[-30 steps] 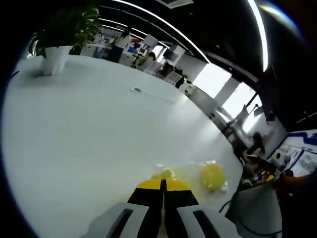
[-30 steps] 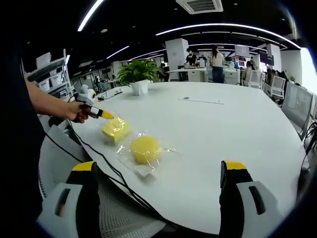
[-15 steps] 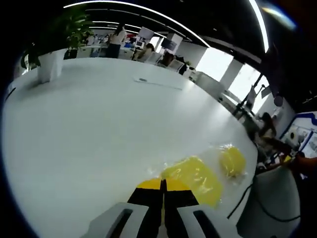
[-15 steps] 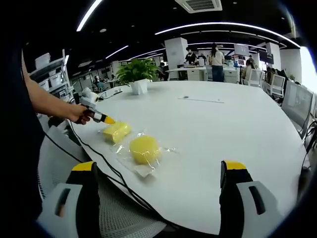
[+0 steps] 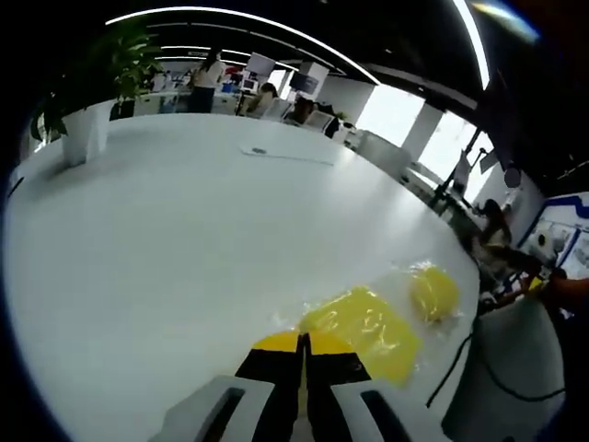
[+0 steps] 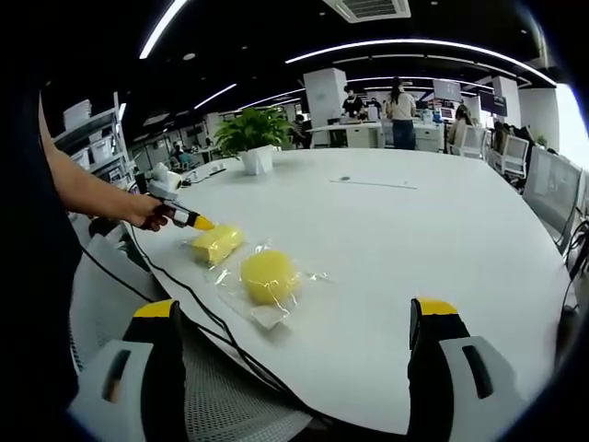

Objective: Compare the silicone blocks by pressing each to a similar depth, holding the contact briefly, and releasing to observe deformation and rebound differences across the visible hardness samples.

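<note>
Two yellow silicone samples in clear plastic wrap lie on the white table. The squarish block (image 5: 368, 329) (image 6: 217, 243) lies just right of and ahead of my left gripper (image 5: 303, 343), whose yellow-tipped jaws are shut with nothing between them. The round block (image 5: 433, 292) (image 6: 269, 275) lies beyond it. In the right gripper view, the left gripper (image 6: 199, 222) is held by a hand, its tip at the squarish block's near edge; touching or apart, I cannot tell. My right gripper (image 6: 304, 318) stands wide open, back from the round block, nothing between its jaws.
A black cable (image 6: 184, 299) runs over the table edge near the blocks. A potted plant (image 6: 256, 138) (image 5: 87, 101) stands farther back on the table (image 6: 414, 230). A mesh chair (image 6: 212, 405) is below the table edge. People and desks fill the office behind.
The left gripper has drawn back off the squarish block, which now lies in full view ahead of its shut tip. The right gripper has not moved.
</note>
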The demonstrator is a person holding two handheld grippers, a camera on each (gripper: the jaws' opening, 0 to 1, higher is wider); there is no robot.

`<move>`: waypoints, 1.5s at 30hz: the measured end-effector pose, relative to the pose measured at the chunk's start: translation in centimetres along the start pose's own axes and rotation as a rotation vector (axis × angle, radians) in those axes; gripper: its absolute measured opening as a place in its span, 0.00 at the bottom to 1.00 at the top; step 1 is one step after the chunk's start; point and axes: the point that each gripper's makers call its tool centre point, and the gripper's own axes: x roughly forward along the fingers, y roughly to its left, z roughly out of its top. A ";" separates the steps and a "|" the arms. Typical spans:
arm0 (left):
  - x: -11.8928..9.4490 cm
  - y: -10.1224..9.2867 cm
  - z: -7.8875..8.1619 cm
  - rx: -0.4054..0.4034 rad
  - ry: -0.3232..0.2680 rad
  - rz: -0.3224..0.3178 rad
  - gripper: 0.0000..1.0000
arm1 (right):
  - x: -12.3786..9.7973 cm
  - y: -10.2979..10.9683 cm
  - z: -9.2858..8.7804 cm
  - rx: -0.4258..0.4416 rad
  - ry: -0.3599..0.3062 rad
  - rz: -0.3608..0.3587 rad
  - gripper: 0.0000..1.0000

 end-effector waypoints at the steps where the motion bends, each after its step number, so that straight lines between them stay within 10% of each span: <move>1: 0.0 -0.2 0.0 -0.011 -0.004 -0.008 0.01 | 0.0 0.0 0.0 0.000 0.000 0.001 0.96; 19: -3.9 -0.5 2.6 0.096 -0.128 0.037 0.75 | 0.4 0.1 0.7 -0.013 -0.010 0.005 0.96; 45: -11.6 -4.3 0.9 0.143 -0.200 0.110 1.00 | 1.3 -1.4 1.4 -0.026 -0.009 0.015 0.96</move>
